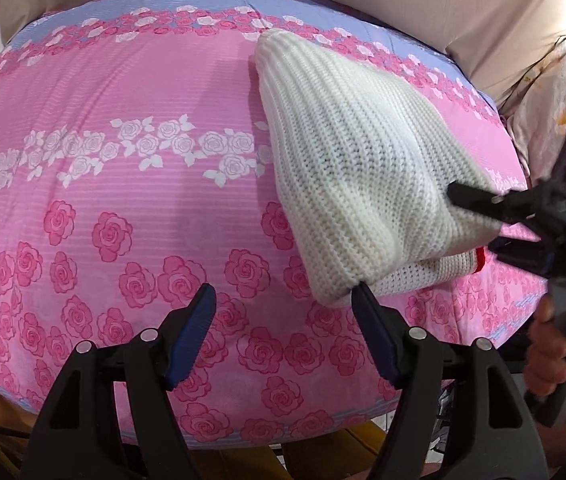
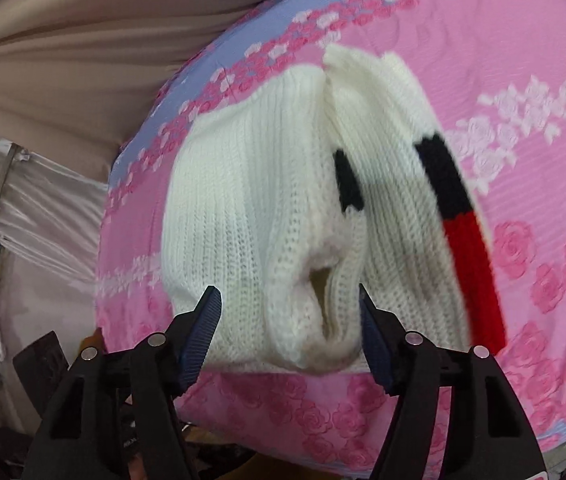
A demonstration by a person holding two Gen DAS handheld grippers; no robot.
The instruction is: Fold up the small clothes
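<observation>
A white knit sweater (image 1: pixel 347 168) lies folded on the right side of the pink bed. Its black and red stripe (image 2: pixel 467 232) shows in the right wrist view. My left gripper (image 1: pixel 283 296) stands open just before the sweater's near corner; its right fingertip (image 1: pixel 360 292) touches that corner and only bedspread lies between the jaws. My right gripper (image 2: pixel 288 296) is open around a bulging fold of the sweater (image 2: pixel 243 200). In the left wrist view the right gripper (image 1: pixel 471 220) straddles the sweater's right edge, one finger above and one below.
The pink rose-print bedspread (image 1: pixel 123 200) covers the bed, with a lilac band (image 1: pixel 203 4) at its far edge. Beige fabric (image 1: pixel 443 8) hangs behind. A hand (image 1: pixel 551 356) holds the right gripper's handle. The bed's near edge (image 1: pixel 243 436) runs just behind my left fingers.
</observation>
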